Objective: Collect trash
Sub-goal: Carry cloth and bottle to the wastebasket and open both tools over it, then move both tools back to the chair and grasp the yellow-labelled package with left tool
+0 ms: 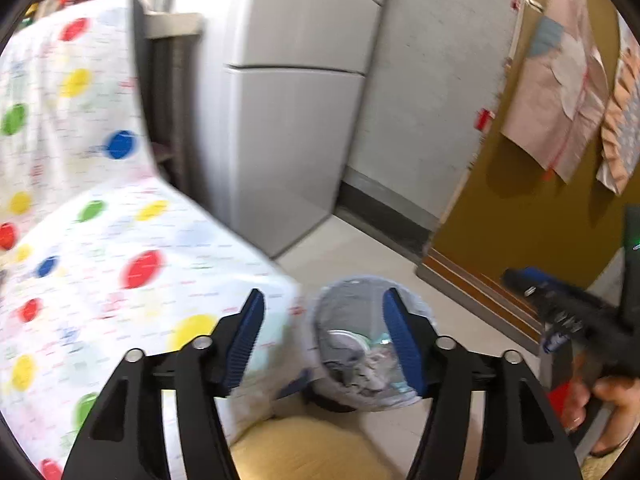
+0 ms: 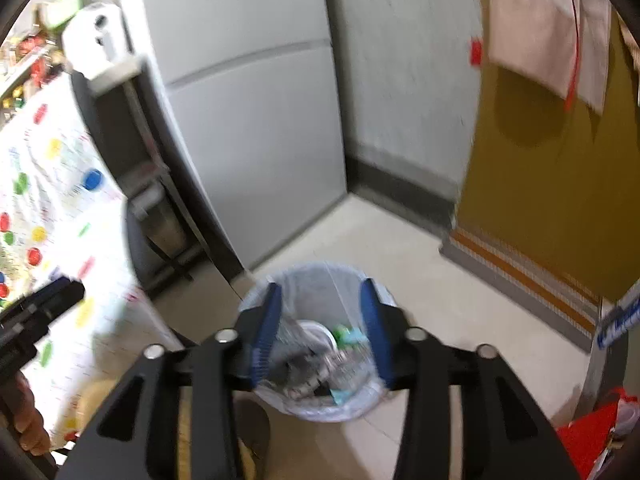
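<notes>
The round waste bin lined with a thin translucent bag (image 2: 320, 344) stands on the pale tiled floor (image 2: 400, 248), at six o'clock in the right wrist view, holding crumpled wrappers, a white lid and green scraps (all blurred). The right gripper (image 2: 323, 330) hangs above it, fingers apart, nothing between them. The left gripper (image 1: 326, 342) is likewise spread and empty, with the bin at five o'clock beside a white cloth with coloured dots (image 1: 80, 184). A grey refrigerator (image 2: 248, 120) stands at twelve o'clock.
</notes>
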Demonstrator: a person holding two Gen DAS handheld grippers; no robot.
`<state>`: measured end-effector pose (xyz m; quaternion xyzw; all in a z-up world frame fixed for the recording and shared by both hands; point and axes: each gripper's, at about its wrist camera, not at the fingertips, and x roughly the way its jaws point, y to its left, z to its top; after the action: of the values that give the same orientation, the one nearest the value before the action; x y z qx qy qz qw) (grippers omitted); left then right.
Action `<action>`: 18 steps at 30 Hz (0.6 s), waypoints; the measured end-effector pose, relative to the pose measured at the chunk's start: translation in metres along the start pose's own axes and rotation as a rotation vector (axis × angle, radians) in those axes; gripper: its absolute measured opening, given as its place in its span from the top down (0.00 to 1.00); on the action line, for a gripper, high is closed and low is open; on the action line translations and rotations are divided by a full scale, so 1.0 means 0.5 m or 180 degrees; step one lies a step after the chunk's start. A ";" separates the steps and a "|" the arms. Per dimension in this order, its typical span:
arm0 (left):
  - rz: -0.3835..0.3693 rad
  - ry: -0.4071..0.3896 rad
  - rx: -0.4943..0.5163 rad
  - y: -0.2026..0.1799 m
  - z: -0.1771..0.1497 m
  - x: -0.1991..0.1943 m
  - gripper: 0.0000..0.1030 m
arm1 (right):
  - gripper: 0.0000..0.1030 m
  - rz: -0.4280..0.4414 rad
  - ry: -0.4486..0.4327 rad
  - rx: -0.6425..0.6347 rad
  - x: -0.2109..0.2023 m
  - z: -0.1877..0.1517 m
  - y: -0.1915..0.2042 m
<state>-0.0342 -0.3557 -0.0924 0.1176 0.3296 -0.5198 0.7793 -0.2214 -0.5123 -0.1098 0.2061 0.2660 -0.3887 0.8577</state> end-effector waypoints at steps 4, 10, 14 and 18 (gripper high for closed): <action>0.0385 -0.0111 -0.0154 0.077 -0.018 -0.084 0.30 | 0.38 0.0312 -0.0232 -0.0208 -0.052 0.020 0.092; 0.0945 -0.0209 -0.0332 0.198 -0.067 -0.195 0.17 | 0.21 0.0867 -0.0275 -0.0720 -0.068 0.020 0.272; 0.1357 -0.0154 -0.0524 0.287 -0.113 -0.259 0.14 | 0.16 0.1238 -0.0125 -0.1056 -0.051 0.005 0.403; 0.1623 -0.0113 -0.0845 0.381 -0.155 -0.321 0.14 | 0.16 0.1479 -0.0025 -0.1333 -0.041 -0.013 0.523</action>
<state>0.0658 -0.1148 -0.0790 0.0845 0.3408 -0.2613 0.8991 -0.0316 -0.3371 -0.0638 0.0787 0.2827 -0.1197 0.9484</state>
